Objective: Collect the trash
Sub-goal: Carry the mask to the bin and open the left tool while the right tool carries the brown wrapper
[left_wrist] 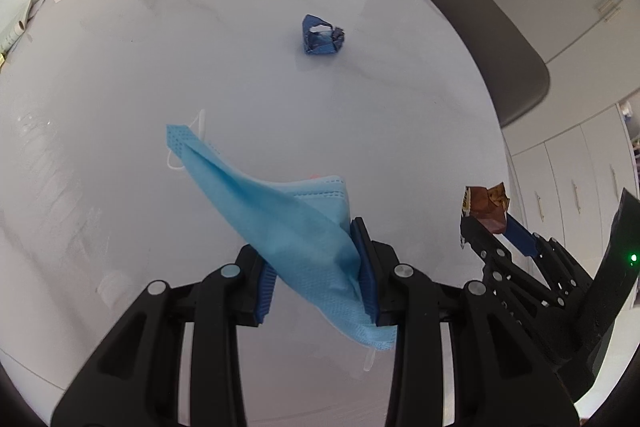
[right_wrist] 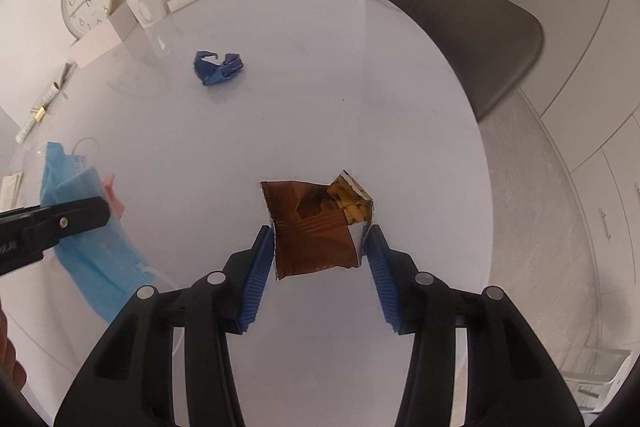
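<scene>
Left hand-held gripper [left_wrist: 316,269] apparently pinching blue mask [left_wrist: 280,223], crumpled blue wrapper [left_wrist: 322,35] beyond

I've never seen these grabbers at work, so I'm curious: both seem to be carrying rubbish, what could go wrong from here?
1. The left tool pinches the blue face mask only near one end; the rest hangs free and could slip out or snag.
2. The right tool holds the brown snack wrapper just by its edges, so it might drop.
3. The crumpled blue wrapper lies on the table, and both tools are occupied.
</scene>
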